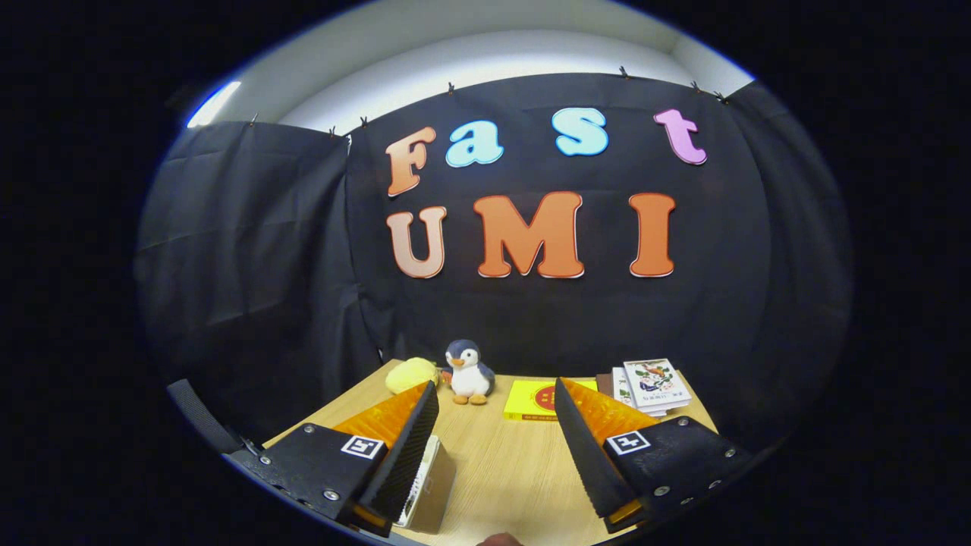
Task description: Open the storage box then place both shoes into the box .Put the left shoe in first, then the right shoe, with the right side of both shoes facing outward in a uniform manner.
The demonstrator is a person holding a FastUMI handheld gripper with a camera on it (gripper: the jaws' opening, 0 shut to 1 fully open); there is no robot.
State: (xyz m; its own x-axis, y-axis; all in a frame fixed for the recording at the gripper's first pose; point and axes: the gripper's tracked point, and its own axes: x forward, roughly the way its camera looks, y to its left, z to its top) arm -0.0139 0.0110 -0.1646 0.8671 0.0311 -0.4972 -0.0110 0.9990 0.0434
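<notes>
Table has a matt, pale wood-grain top. Penguin toy and yellow toy at the far edge look soft plush; the yellow book and stacked booklets have smooth paper covers. Gripper fingers, spread apart, show ribbed inner faces, and the box beside the left one looks like plain cardboard.

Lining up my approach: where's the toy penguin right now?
In the gripper view the toy penguin stands at the table's far edge, beyond the open gripper, between a yellow plush and a yellow book.
</notes>
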